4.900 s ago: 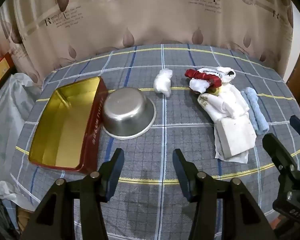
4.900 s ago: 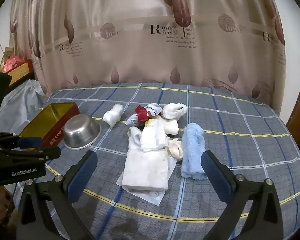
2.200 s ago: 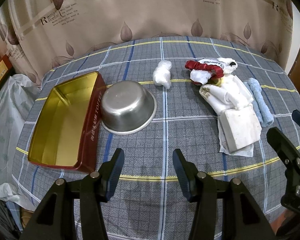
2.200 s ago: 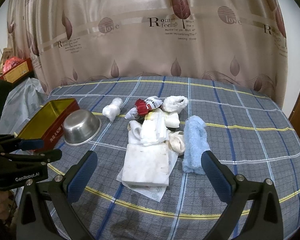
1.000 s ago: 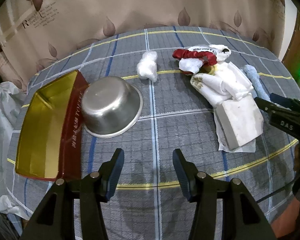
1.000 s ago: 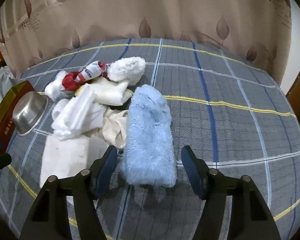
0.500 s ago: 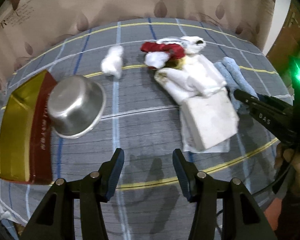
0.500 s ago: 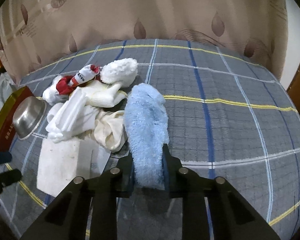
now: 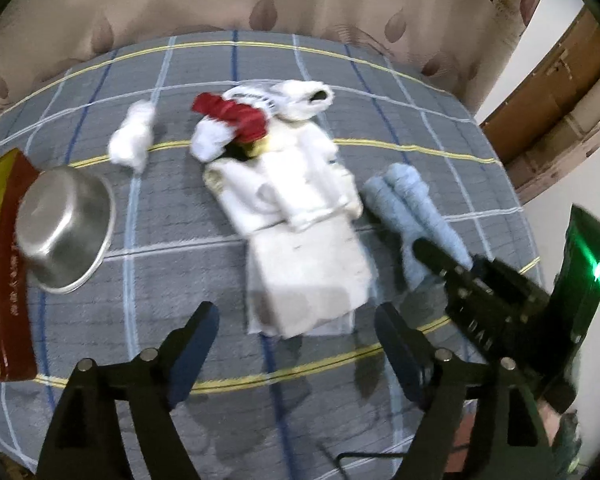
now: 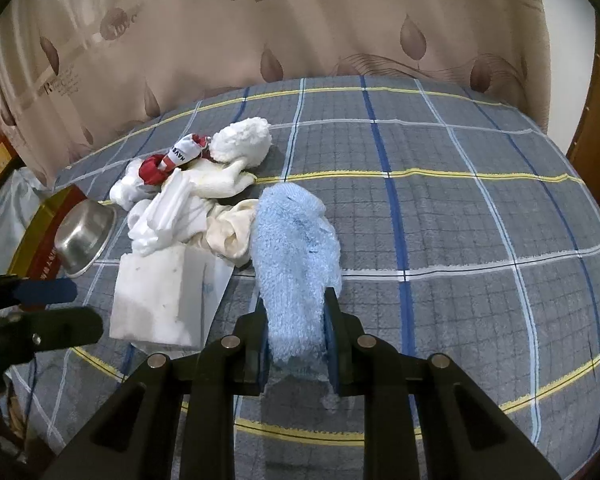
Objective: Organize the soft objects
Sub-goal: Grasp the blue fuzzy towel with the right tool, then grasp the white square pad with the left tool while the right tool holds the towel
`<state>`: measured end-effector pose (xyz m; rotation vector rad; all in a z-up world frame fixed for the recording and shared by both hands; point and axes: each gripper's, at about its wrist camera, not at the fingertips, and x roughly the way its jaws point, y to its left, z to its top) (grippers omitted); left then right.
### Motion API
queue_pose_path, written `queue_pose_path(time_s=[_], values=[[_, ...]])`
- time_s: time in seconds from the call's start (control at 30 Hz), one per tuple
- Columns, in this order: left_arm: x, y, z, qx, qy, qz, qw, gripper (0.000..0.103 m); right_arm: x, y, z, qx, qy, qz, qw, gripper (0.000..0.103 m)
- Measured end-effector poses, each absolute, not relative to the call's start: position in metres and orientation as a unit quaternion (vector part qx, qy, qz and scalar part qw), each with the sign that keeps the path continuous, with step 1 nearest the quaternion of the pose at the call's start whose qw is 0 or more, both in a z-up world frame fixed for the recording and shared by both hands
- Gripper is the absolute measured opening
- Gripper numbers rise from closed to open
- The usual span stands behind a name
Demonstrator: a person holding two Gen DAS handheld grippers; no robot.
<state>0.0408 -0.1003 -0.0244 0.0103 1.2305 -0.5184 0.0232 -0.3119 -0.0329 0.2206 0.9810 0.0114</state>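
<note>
A fluffy light-blue towel (image 10: 296,240) lies rolled on the checked table, and my right gripper (image 10: 296,320) is shut on its near end. The left wrist view shows the same blue towel (image 9: 412,204) with the right gripper (image 9: 440,260) clamped on it. Left of it sits a pile of white cloths (image 9: 292,184), a red sock (image 9: 232,116) and a white foam block (image 9: 312,272). My left gripper (image 9: 296,328) hovers just short of that block. Its jaws are opening wide with nothing between them. A small white roll (image 9: 134,142) lies apart.
An upturned steel bowl (image 9: 64,232) leans against a red and gold tin (image 9: 0,280) at the left edge. A fluffy white bundle (image 10: 244,140) tops the pile's far end. A curtain hangs behind the table, and a wooden door frame (image 9: 560,92) stands at the right.
My right gripper closed on the blue towel's near end and holds it. My left gripper swung right, from the bowl toward the white block, and its jaws spread wide.
</note>
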Motion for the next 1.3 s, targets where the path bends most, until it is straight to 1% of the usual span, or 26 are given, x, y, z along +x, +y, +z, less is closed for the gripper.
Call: queue_pose_path(time_s=[0.13, 0.3, 0.57, 1.17, 1.3], values=[[0.05, -0.113, -0.019, -0.004, 0.564, -0.226, 0.795, 0.087, 0.022, -0.313, -0.033, 0.115, 0.469, 0.007, 0.876, 0.02], [0.059, -0.126, -0.024, -0.002, 0.576, -0.211, 0.79, 0.087, 0.021, -0.317, -0.032, 0.12, 0.465, 0.009, 0.877, 0.02], [0.066, -0.134, -0.039, 0.014, 0.593, -0.164, 0.788, 0.088, 0.022, -0.316, -0.034, 0.125, 0.467, 0.018, 0.875, 0.02], [0.075, -0.144, -0.069, 0.015, 0.619, -0.142, 0.772, 0.088, 0.024, -0.316, -0.036, 0.127, 0.468, 0.024, 0.874, 0.02], [0.078, -0.135, -0.073, -0.024, 0.645, -0.127, 0.753, 0.087, 0.024, -0.314, -0.036, 0.128, 0.466, 0.023, 0.875, 0.021]])
